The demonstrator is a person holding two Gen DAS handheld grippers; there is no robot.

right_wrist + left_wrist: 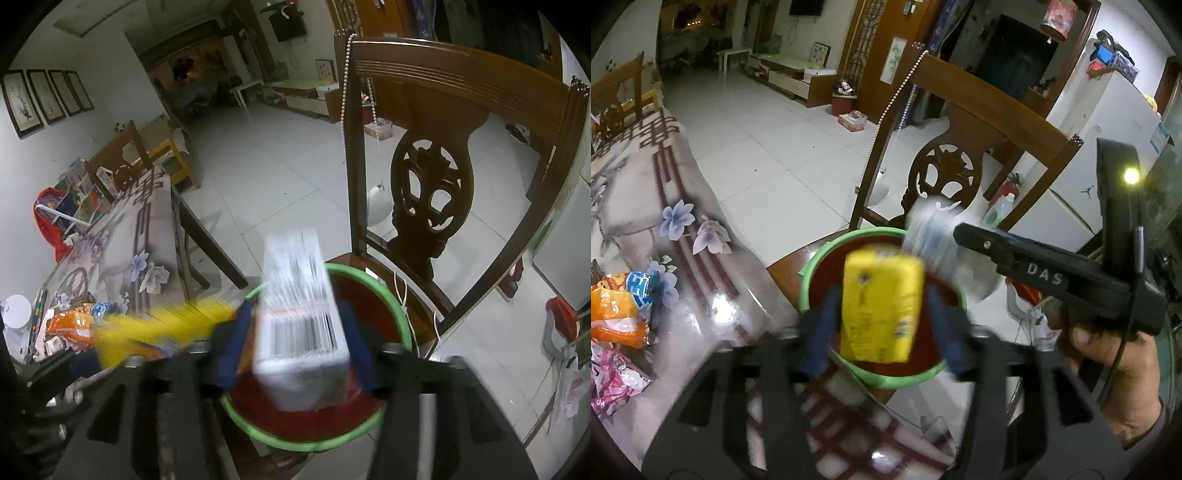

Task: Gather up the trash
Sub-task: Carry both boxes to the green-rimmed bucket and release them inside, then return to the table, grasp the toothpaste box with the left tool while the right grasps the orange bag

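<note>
Left wrist | both tongs (882,310) (295,339) angled down over bin (809,280), jaws apart

**Blur and cut-offs over the bin**

The yellow packet (879,306) is motion-smeared, its print unreadable; in the right wrist view it is only a yellow streak. The white box (301,325) is blurred too (barcode lines show, no text). Both hide much of the red bin (812,273) and its inside. Wrappers on the table (713,295) are cut off by the left edge
</note>
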